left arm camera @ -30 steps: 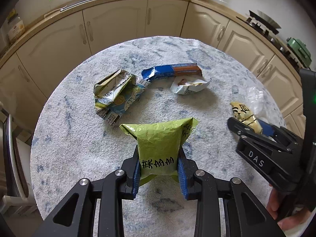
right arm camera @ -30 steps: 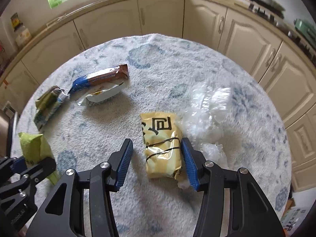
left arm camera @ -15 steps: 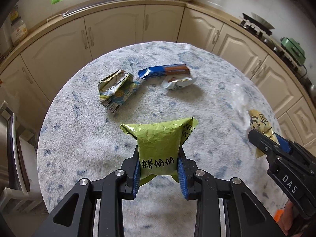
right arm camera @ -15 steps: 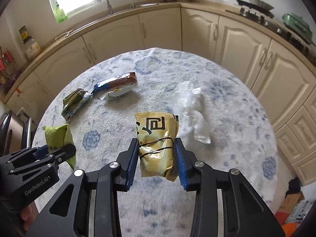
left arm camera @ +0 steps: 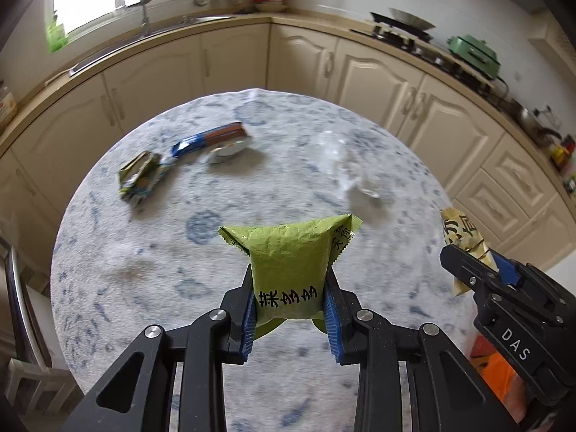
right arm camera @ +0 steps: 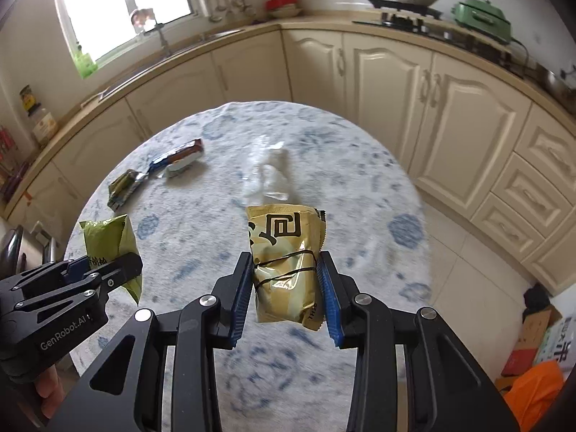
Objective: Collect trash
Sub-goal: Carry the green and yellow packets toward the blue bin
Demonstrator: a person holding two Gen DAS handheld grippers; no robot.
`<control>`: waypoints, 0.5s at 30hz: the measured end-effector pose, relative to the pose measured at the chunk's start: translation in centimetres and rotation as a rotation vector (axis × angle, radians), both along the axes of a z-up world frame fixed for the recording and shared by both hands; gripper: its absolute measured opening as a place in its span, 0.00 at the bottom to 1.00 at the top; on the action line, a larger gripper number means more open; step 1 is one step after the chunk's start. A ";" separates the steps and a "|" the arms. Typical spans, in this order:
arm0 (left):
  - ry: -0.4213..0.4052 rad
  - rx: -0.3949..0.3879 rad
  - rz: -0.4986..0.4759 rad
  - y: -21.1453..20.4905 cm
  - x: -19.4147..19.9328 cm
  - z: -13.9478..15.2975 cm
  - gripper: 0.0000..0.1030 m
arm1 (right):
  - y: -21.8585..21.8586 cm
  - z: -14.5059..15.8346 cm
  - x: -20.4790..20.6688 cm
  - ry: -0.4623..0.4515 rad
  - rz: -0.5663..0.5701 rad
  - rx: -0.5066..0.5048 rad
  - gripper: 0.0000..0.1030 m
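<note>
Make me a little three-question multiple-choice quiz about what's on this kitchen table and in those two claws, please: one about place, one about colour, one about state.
1. Where is the clear plastic wrap?
A. on the round table
B. in the left claw
C. on the floor

2. What colour is the packet held by the left claw?
A. blue
B. red
C. green

3. What state is the gold packet in?
A. lying flat on the table
B. clamped in the right claw, off the table
C. torn in two

Answers:
1 A, it lies on the tabletop beyond the gold packet.
2 C, the green packet sits between the blue pads.
3 B, both pads press its sides and it hangs above the tabletop.
</note>
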State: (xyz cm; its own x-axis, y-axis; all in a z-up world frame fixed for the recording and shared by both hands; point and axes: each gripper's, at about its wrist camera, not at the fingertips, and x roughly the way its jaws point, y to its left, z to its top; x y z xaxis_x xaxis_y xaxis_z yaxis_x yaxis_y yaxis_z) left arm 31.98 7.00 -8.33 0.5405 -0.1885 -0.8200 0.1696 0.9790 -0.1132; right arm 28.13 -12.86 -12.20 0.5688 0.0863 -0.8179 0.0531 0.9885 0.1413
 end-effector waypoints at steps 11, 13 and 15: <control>0.007 0.039 -0.231 -11.7 -0.9 -0.4 0.28 | -10.1 -0.8 -5.0 0.022 -0.228 -0.002 0.35; 0.016 0.046 -0.287 -14.6 -1.1 -0.7 0.28 | -12.2 -1.0 -5.9 0.028 -0.279 -0.005 0.35; 0.027 0.052 -0.339 -17.0 -1.2 -1.2 0.28 | -14.5 -1.1 -7.1 0.033 -0.338 -0.010 0.35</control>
State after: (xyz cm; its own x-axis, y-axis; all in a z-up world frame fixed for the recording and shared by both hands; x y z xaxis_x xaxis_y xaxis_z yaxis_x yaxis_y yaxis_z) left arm 30.75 -10.05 -9.56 0.4318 -0.3112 -0.8466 0.4841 0.8719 -0.0736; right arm 21.08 -27.35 -13.32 0.5373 -0.1112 -0.8360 0.3827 0.9155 0.1242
